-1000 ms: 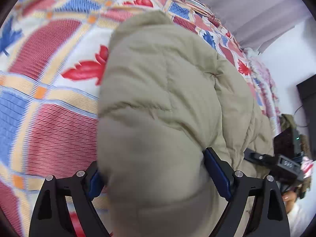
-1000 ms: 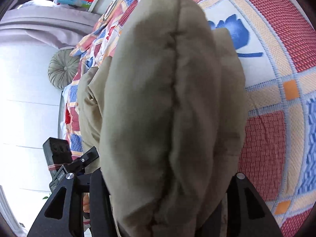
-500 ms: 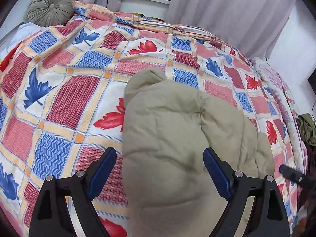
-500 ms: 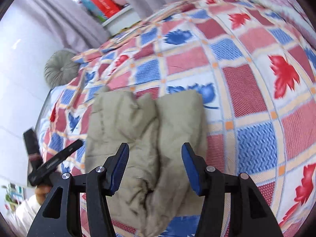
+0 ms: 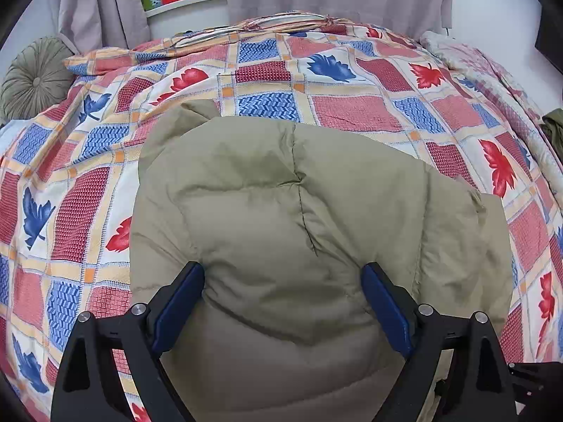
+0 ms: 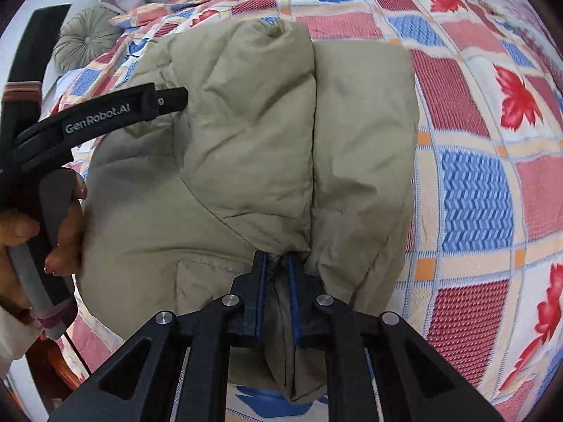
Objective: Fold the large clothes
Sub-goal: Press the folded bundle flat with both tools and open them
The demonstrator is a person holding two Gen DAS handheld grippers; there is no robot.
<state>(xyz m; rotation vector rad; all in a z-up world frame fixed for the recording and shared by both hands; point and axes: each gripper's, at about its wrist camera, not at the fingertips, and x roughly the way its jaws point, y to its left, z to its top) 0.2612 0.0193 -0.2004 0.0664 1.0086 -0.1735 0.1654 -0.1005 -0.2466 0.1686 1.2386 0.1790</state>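
Half a second ago both grippers were spread above the khaki puffer jacket (image 5: 288, 211); now the right gripper (image 6: 276, 281) has come down and pinches a bunched fold at its near edge, while the left gripper (image 5: 283, 302) stays spread, straddling the padding. The jacket lies folded on the patchwork bed (image 5: 352, 112). It looks soft, bulky, light and springy, so I would grasp seams or hems.
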